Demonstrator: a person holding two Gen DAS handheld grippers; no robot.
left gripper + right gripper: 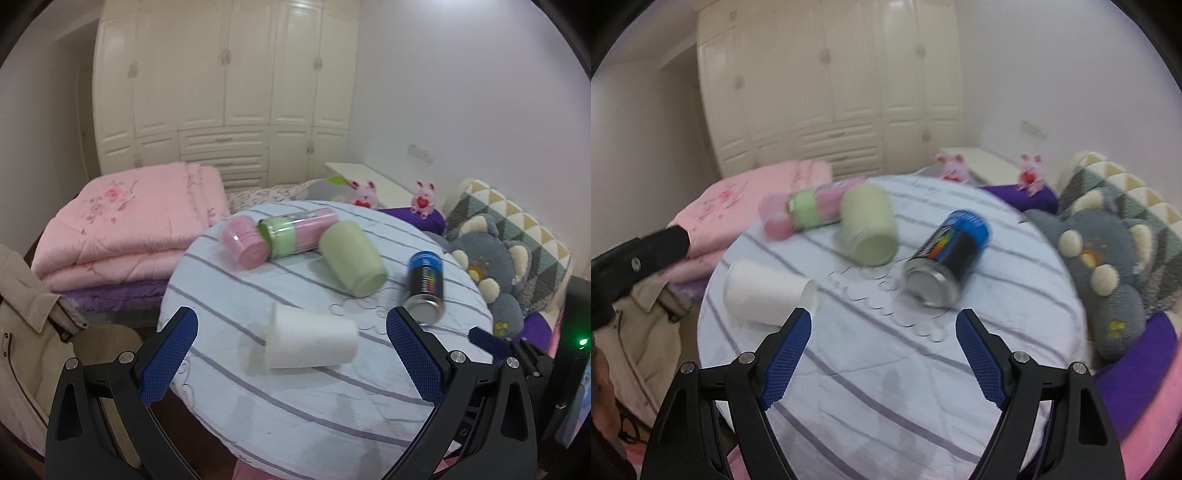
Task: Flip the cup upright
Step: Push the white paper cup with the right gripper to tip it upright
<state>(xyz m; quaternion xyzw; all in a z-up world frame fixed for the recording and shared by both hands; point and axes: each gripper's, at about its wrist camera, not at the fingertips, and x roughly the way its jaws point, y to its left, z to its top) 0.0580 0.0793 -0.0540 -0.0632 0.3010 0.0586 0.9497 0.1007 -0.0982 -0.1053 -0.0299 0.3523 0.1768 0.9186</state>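
Note:
A white paper cup (312, 338) lies on its side on the round striped table (295, 406), mouth toward the right. My left gripper (291, 317) is open and empty, with the cup between and just beyond its fingertips. In the right wrist view the cup (768, 295) lies at the left, touching the tip of the left finger. My right gripper (884, 314) is open and empty, facing the blue and black can (947, 260), which lies on its side.
A green cup (352, 260) lies on its side mid-table, with a pink cup (245, 243) and a clear tube of stacked cups (299, 232) behind it. Folded pink quilts (129, 236) lie at the left, plush toys (491, 266) at the right.

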